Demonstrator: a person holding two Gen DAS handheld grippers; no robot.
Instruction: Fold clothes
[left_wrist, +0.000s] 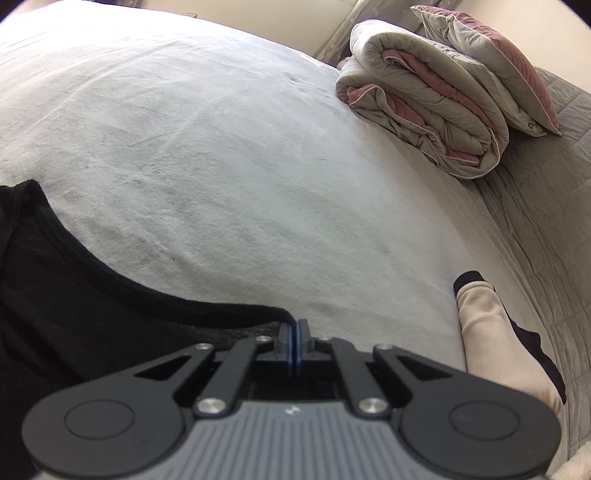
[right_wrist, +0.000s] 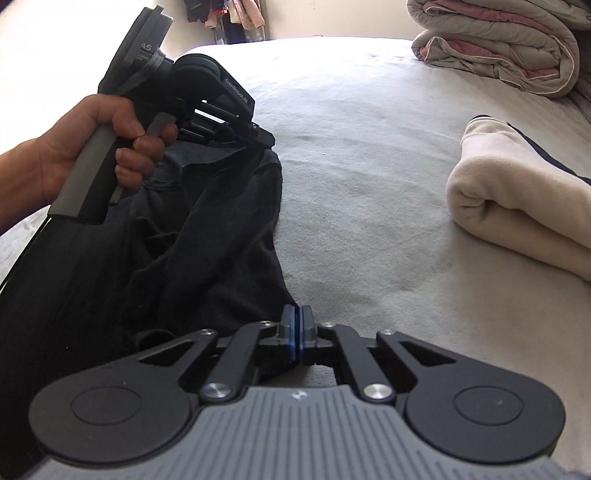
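Note:
A black garment (right_wrist: 207, 236) lies rumpled on the white bed sheet (right_wrist: 369, 155), spreading to the left. My right gripper (right_wrist: 296, 325) is shut on its near edge. My left gripper (right_wrist: 255, 142), held in a person's hand (right_wrist: 85, 147), is shut on the garment's far edge and lifts it slightly. In the left wrist view the left gripper (left_wrist: 294, 332) pinches the black garment (left_wrist: 92, 295) at its hem corner. A folded cream garment (right_wrist: 517, 206) with dark trim rests to the right, also seen as the cream garment (left_wrist: 495, 339) in the left wrist view.
A rolled grey and pink duvet (left_wrist: 432, 107) with a pillow (left_wrist: 495, 62) on it sits at the far right, on a grey quilted cover (left_wrist: 546, 229). Clothes hang on a rack (right_wrist: 229, 18) beyond the bed.

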